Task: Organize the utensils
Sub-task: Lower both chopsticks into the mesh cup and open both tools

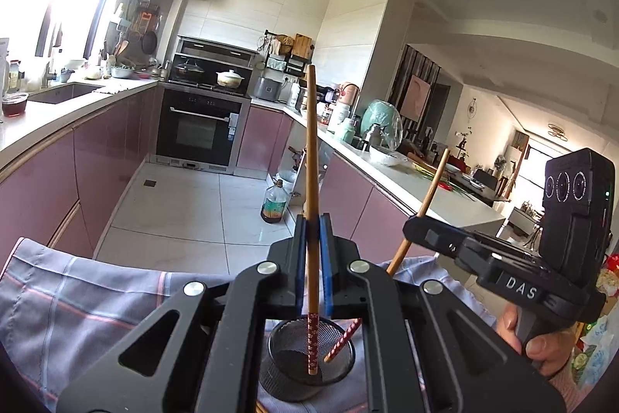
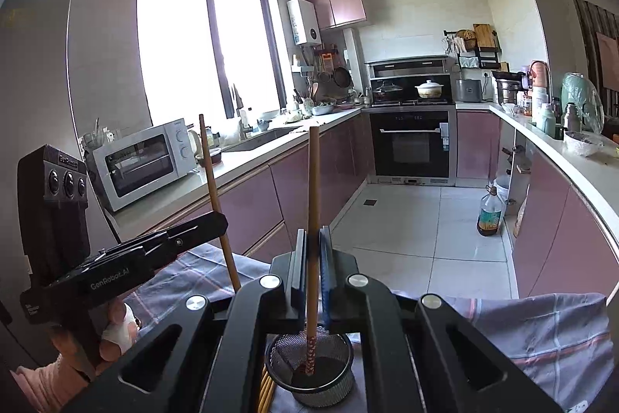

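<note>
Two claws are at work, and each pinches one chopstick. The left claw is pressed together on an upright chopstick whose patterned red end hangs down inside a black mesh cup. The right claw is likewise clamped on its own chopstick, which also stands nearly upright with its red patterned end inside the one mesh cup. That makes two chopsticks held, both reaching into the same cup, which stands on a checked grey cloth covering the table. The left wrist view shows the right claw from the side with its chopstick leaning, plus part of the hand gripping its handle. The right wrist view shows what the other barely does: several more chopsticks lying on the cloth just beside the cup, too bunched to count. It also shows a microwave on the kitchen counter, which the left wrist view leaves out.
</note>
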`<state>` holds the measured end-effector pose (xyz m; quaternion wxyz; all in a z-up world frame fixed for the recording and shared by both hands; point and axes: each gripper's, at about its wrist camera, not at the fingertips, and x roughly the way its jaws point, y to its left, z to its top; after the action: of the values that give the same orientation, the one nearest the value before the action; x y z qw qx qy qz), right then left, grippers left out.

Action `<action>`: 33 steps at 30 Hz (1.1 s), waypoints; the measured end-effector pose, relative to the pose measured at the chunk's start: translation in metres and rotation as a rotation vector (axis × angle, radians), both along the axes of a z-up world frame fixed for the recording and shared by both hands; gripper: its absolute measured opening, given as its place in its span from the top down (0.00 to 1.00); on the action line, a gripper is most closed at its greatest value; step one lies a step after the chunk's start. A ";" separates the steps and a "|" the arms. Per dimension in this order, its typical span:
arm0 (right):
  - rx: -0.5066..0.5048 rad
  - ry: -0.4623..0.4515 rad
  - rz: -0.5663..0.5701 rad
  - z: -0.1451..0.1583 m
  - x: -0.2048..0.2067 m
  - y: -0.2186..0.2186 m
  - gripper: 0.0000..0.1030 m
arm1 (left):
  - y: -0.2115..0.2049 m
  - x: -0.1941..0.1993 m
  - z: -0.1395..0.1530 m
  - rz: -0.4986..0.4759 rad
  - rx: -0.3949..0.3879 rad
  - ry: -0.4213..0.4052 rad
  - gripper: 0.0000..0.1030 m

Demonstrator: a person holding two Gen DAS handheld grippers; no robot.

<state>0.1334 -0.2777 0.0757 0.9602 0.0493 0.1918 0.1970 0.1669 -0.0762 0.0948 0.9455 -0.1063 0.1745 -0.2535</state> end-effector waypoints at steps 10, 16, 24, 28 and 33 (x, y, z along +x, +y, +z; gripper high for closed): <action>-0.022 0.101 -0.004 -0.031 0.024 0.005 0.95 | -0.043 0.031 -0.044 -0.001 0.065 0.079 0.93; -0.032 0.156 -0.007 -0.047 0.037 0.008 0.95 | -0.055 0.046 -0.082 0.007 0.118 0.116 0.93; -0.036 0.192 -0.010 -0.058 0.047 0.009 0.95 | -0.060 0.064 -0.103 0.018 0.141 0.127 0.93; -0.032 0.203 -0.016 -0.061 0.053 0.010 0.95 | -0.055 0.067 -0.113 0.013 0.149 0.143 0.93; -0.030 0.209 -0.017 -0.060 0.054 0.011 0.95 | -0.048 0.066 -0.118 0.015 0.149 0.154 0.93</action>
<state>0.1878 -0.2671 0.0154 0.9373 0.0569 0.2932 0.1797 0.2331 -0.1245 -0.0231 0.9365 -0.0559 0.2641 -0.2240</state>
